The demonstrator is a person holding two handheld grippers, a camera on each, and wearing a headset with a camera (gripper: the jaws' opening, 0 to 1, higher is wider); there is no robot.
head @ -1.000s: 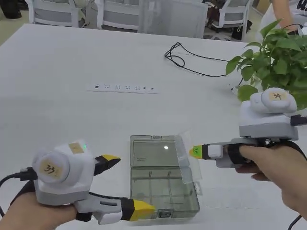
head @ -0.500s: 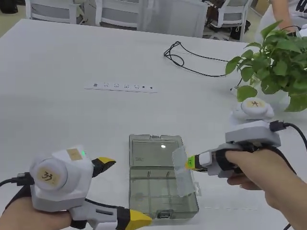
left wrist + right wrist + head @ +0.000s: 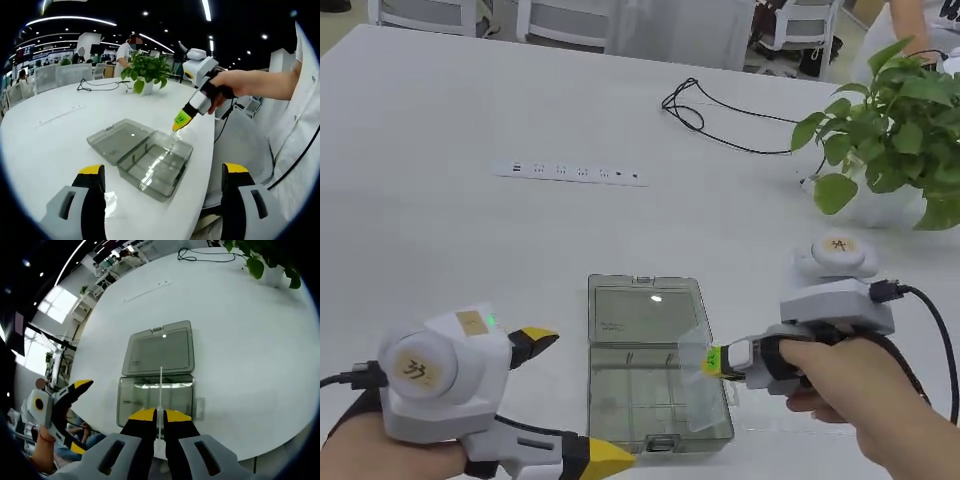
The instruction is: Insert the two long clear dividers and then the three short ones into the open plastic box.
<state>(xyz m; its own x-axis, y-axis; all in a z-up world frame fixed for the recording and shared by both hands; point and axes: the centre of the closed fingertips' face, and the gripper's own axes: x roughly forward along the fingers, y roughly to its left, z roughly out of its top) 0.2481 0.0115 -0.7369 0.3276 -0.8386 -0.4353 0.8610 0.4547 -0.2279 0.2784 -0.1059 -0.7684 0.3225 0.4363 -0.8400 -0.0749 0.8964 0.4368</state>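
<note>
Right gripper [image 3: 715, 362]: clamped on a clear divider [image 3: 695, 388], which slants down into the open box [image 3: 595, 400].
Left gripper [image 3: 578, 397]: jaws apart, just left of the box.
Surface: white table [image 3: 440, 230]; power strip [image 3: 570, 172], cable [image 3: 720, 120], plant [image 3: 890, 130].

- One white table [image 3: 440, 250] runs across the head view.
- One open plastic box [image 3: 620, 400], smoky and clear, sits at 6 o'clock; base and lid count as a single piece.
- One clear divider [image 3: 696, 400] stands at the box's 3 o'clock side.
- Two handheld grippers: the left gripper [image 3: 578, 395] at 7 o'clock, the right gripper [image 3: 713, 362] at 4 o'clock.
- Two hands, one per gripper: the left hand [image 3: 380, 455] and the right hand [image 3: 860, 385].
- One white power strip [image 3: 575, 172] at 11 o'clock.
- One black cable [image 3: 720, 125] at 1 o'clock.
- One potted plant [image 3: 890, 120] at 2 o'clock.
- Three white chairs [image 3: 565, 20], partly seen, at 12 o'clock.
- One standing person [image 3: 122, 52] at 11 o'clock in the left gripper view.
</note>
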